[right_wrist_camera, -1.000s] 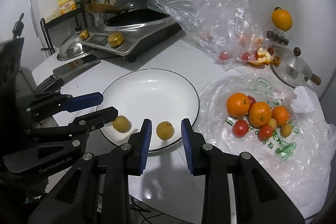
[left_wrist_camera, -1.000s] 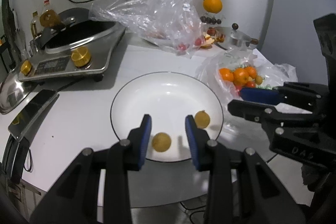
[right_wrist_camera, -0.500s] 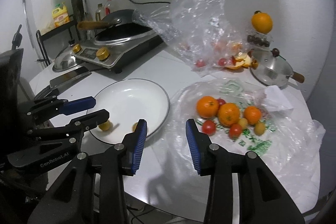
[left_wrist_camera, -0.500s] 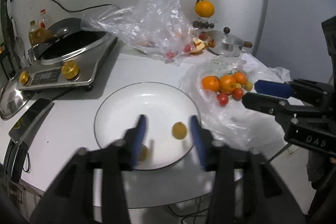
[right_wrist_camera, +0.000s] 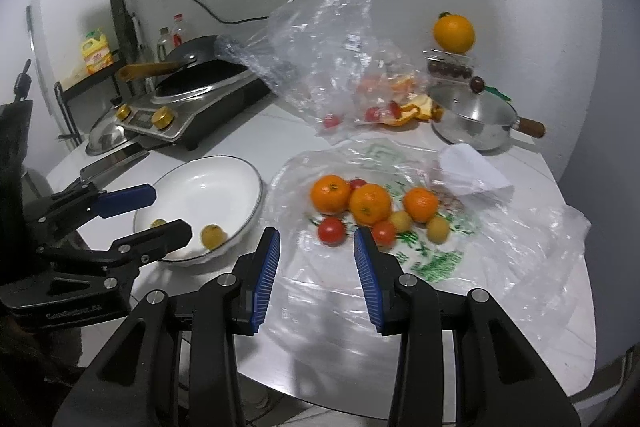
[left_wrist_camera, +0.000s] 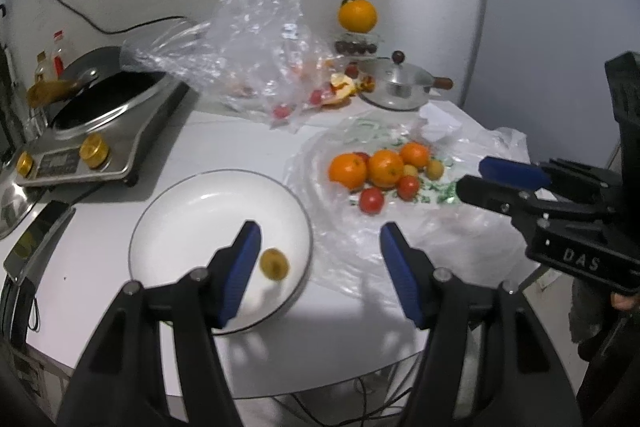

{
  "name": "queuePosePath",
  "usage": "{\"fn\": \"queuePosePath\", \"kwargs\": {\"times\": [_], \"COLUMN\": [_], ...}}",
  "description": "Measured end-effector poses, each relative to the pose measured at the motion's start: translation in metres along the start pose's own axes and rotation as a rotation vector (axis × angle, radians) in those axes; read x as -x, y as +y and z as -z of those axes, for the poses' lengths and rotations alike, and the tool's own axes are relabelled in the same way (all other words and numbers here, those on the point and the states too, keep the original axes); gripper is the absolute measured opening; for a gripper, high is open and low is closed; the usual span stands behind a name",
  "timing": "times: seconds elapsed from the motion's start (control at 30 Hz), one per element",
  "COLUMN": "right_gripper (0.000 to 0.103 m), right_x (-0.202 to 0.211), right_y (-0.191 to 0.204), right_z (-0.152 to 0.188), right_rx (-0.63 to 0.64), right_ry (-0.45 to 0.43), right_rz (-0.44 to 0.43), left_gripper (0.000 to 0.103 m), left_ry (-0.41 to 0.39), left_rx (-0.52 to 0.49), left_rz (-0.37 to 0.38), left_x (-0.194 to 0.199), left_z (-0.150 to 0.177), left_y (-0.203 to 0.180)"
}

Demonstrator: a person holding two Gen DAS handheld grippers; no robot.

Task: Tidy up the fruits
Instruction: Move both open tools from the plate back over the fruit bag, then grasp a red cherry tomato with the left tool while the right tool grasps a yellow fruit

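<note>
A round white table (right_wrist_camera: 520, 247) carries the whole scene, its far left taken up by a steel induction cooker (right_wrist_camera: 188, 115) with a dark wok (right_wrist_camera: 200, 63) on it. A crumpled clear plastic bag (right_wrist_camera: 320, 39) rises at the far middle, holding a few small red fruits and orange peel, and a lidded steel pot (right_wrist_camera: 472, 115) stands at the far right with a lone orange (right_wrist_camera: 454, 33) perched behind it on a small clear box. Spread flat over the right half of the table lies a thin plastic bag with green print (right_wrist_camera: 500, 239); on it sit three oranges (right_wrist_camera: 370, 203), touching or nearly so, with two red tomatoes (right_wrist_camera: 332, 231) just in front of them and two small yellow fruits (right_wrist_camera: 437, 229) beside. To the left, just beside the bag, a white plate (right_wrist_camera: 224, 183) holds two small yellow-brown fruits (right_wrist_camera: 212, 235) near its near edge, one partly hidden by a finger of the left gripper. The left gripper (left_wrist_camera: 318, 265) hangs above the plate's near right rim, its jaws having just been opening; they stand spread with nothing between them. The right gripper (right_wrist_camera: 316, 263) hovers over the near part of the printed bag, just short of the tomatoes, its blue-padded fingers (right_wrist_camera: 266, 273) parted and gripping nothing after having opened.
</note>
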State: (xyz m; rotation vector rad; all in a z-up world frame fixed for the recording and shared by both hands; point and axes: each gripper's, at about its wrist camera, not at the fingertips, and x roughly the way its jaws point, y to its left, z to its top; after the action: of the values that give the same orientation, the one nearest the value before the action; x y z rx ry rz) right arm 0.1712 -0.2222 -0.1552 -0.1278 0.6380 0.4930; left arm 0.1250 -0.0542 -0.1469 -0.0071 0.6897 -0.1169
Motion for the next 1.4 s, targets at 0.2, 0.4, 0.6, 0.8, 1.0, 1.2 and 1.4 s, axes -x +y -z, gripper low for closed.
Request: {"fn": "queuePosePath", "kwargs": {"times": [0.2,0.4,0.6,0.8,1.0,1.2,1.4], "right_gripper": [0.041,0.041,0.041,0.041,0.041,0.041,0.041], "right_x": [0.005,0.007,0.007,0.004,-0.001,-0.009,-0.021], "right_y": [-0.023,-0.042,-0.062,-0.079,-0.096,-0.113,-0.127], "right_z": [0.004,0.008,0.01,0.01,0.009,0.008,0.007], "right_rx": [-0.027,-0.047,-0.065,-0.072,-0.08,-0.092,-0.104], "right_ry": [-0.009,-0.013,-0.015,-0.013,-0.009,-0.004,0.006], "right_rz": [0.013,0.022,0.028,0.032,0.036,0.04,0.042], "left_gripper": [0.064,0.064,0.064,0.064,0.064,0.064,0.064], "left_ry": [0.008,0.015,0.024,0.03,0.039,0.05,0.075], "left_rx": [-0.034,-0.066,-0.087,-0.099,-0.12,-0.133,-0.14], "left_rz": [0.0,-0.004,-0.007,-0.008,-0.007,-0.002,0.005], "left_x": [-0.008,-0.018,-0.029,-0.04,-0.055,-0.071,-0.091], "left_z": [-0.005,-0.009,-0.015,-0.021,-0.028,-0.033,-0.036], "left_y": [-0.02,-0.037,-0.051,-0.061,-0.072,-0.076,-0.077]}}
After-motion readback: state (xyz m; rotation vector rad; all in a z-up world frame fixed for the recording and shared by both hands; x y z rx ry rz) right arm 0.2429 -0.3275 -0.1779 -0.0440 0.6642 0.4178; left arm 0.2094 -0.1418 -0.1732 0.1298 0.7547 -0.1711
